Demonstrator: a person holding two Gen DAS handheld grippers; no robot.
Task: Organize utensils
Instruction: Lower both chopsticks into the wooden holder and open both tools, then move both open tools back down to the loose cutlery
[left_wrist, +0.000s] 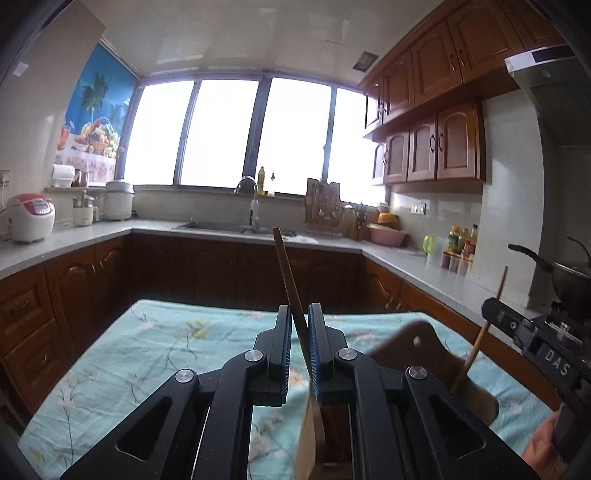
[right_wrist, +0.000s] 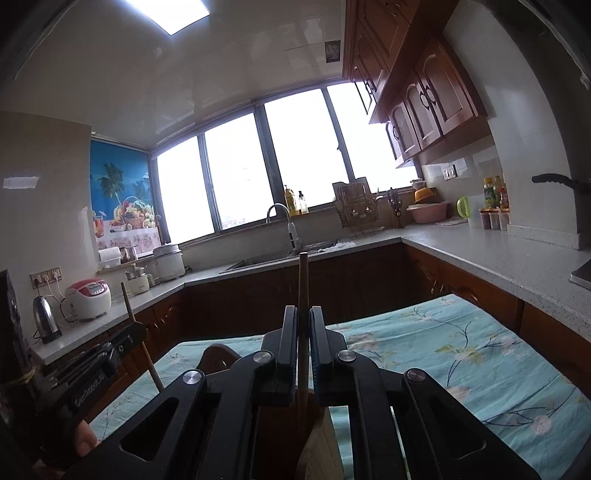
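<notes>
My left gripper (left_wrist: 299, 314) is shut on a dark wooden utensil handle (left_wrist: 286, 266) that sticks up between its fingers, leaning left. My right gripper (right_wrist: 303, 317) is shut on a lighter wooden utensil handle (right_wrist: 303, 288) that stands upright. Both utensils reach down into a brown wooden holder (left_wrist: 410, 343) on the floral blue tablecloth (left_wrist: 147, 343); the holder also shows in the right wrist view (right_wrist: 218, 356). The right gripper body (left_wrist: 532, 332) appears at the right of the left view, and the left gripper body (right_wrist: 92, 365) at the left of the right view.
Grey countertops (left_wrist: 417, 266) run around the room with a sink and tap (left_wrist: 251, 206), rice cookers (left_wrist: 31, 218), a kettle (right_wrist: 46, 319), a dish rack (left_wrist: 325, 206), a pink basin (left_wrist: 388, 234) and bottles (left_wrist: 461, 243). A black wok (left_wrist: 569, 280) stands at the right.
</notes>
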